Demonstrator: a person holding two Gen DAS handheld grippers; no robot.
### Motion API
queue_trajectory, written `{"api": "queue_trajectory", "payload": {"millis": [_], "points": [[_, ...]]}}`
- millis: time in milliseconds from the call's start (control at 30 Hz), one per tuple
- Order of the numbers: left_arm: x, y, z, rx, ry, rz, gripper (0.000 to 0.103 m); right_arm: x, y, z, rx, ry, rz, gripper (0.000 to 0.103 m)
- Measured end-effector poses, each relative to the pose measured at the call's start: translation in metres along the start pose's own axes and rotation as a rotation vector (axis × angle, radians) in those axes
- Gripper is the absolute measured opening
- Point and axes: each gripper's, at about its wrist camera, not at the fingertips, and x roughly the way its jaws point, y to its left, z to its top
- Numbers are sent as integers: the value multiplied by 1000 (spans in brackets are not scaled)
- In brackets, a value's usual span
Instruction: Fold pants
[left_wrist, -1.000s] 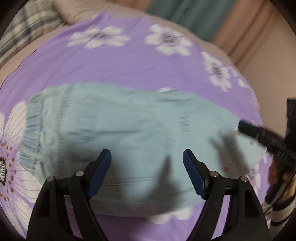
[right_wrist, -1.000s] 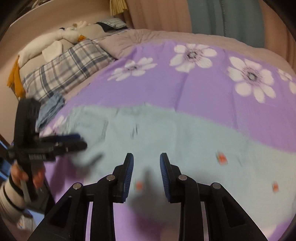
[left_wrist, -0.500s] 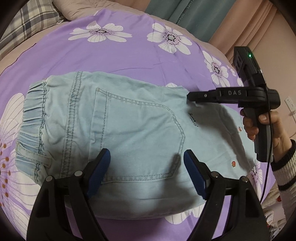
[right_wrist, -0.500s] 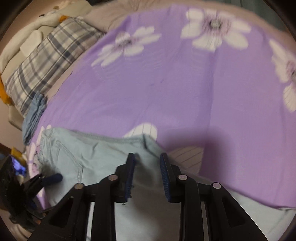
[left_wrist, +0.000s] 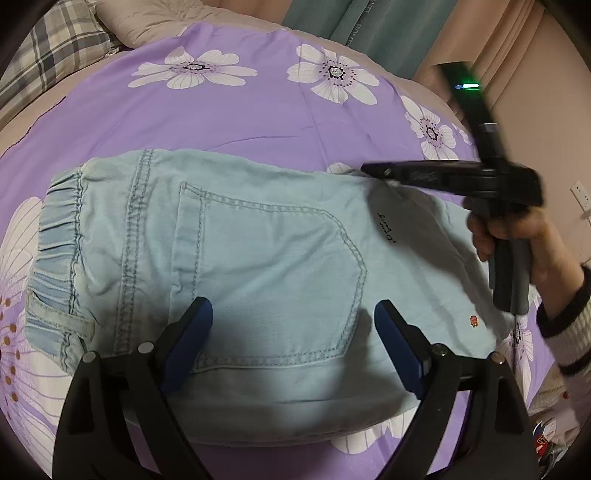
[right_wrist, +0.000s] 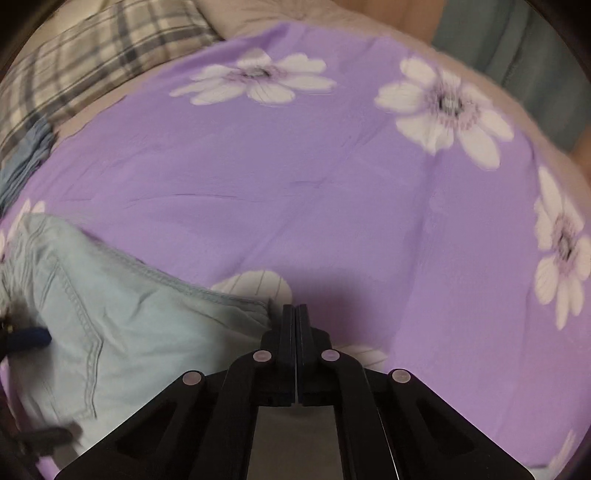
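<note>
Half-hidden pants (right_wrist: 122, 332) – blurred edge

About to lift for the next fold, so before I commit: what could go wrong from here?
1. The right gripper has its jaws shut right at the far corner of the light-blue denim pants; whether cloth is caught is unclear, so a lift may come up empty.
2. The left gripper, jaws opening above the back pocket, pins nothing; a one-sided pull could drag the pants across the purple floral bedsheet.

pants (left_wrist: 258, 258) on bedspread (left_wrist: 258, 118), pillow (left_wrist: 48, 48) behind, curtain (left_wrist: 369, 33) beyond
</note>
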Motion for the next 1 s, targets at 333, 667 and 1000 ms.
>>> {"api": "queue_trajectory", "payload": {"millis": [333, 667, 1000], "points": [[3, -1, 2, 10, 9, 8, 90, -82, -25, -94, 203, -214, 132, 19], [12, -15, 1, 73, 44, 123, 91, -137, -156, -278, 702, -251, 41, 24], [-7, -38, 0, -35, 49, 48, 90, -221, -260, -416, 1241, -554, -32, 27]]}}
